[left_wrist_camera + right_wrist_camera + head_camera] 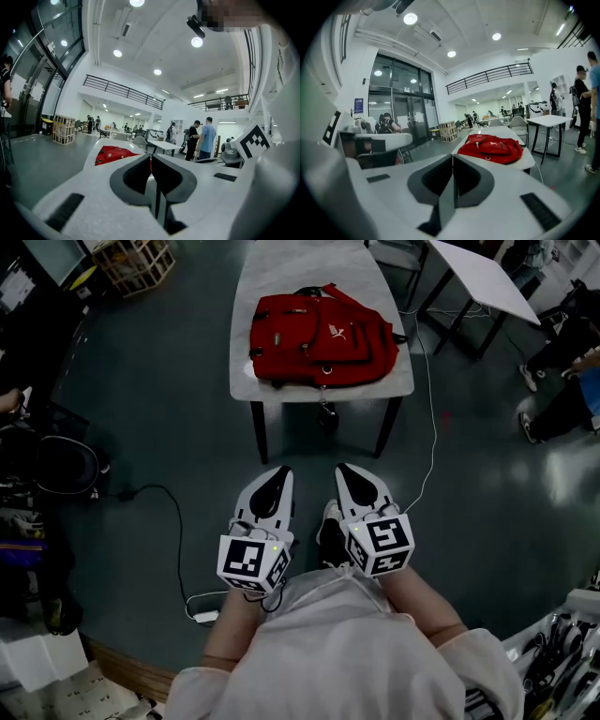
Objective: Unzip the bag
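Observation:
A red backpack (322, 339) lies flat on a light grey table (253, 296) well ahead of me, zippers closed as far as I can see. It also shows as a red backpack (491, 146) in the right gripper view and, partly hidden by the jaws, as a red backpack (111, 153) in the left gripper view. My left gripper (278, 472) and right gripper (343, 469) are held side by side close to my body, over the floor, far short of the table. Both are shut with nothing between the jaws.
A white cable (430, 437) runs from the table down across the floor. A black cable and white adapter (203, 616) lie at the left. A second white table (487, 279) stands at the right, with people (562, 352) near it. Dark equipment (37, 474) lines the left.

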A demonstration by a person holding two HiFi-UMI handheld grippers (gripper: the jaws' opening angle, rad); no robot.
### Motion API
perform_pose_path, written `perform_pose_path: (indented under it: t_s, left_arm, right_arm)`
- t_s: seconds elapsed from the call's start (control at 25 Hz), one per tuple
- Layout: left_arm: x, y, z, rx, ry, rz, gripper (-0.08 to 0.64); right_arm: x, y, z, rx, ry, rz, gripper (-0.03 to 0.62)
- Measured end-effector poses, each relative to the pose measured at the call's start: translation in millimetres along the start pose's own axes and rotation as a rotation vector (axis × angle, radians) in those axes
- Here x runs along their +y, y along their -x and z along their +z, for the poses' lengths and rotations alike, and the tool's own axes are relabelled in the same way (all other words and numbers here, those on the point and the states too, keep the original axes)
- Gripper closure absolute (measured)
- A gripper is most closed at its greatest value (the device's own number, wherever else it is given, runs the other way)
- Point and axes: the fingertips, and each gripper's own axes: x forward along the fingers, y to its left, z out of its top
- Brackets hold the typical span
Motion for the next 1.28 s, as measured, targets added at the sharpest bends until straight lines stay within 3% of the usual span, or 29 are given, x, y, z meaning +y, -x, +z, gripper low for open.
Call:
perform_pose_path:
  t_s: [0.4, 0.72, 1.08, 1.28]
  left_arm:
    - [45.3, -140.1, -0.2, 0.058, 0.02, 0.048, 0.534]
    - [67.3, -195.8, -18.1, 0.119, 0.037, 0.093, 0.534]
    - [100.7, -245.0, -69.7, 0.237, 0.059, 0.106, 0.534]
    - [121.5, -278.4, -100.9, 0.311, 0.064, 0.076, 0.534]
  right_arm:
    - [-101.8, -100.8, 36.2, 0.055, -0.01, 0.026, 0.565]
    - [-151.0, -147.2, 37.5, 0.092, -0.035, 0.04, 0.565]
    - [-179.0, -202.1, -9.9, 0.214, -0.071, 0.022, 0.565]
    - [-182.3, -236.0, -45.0, 0.315, -0.093, 0.022, 0.565]
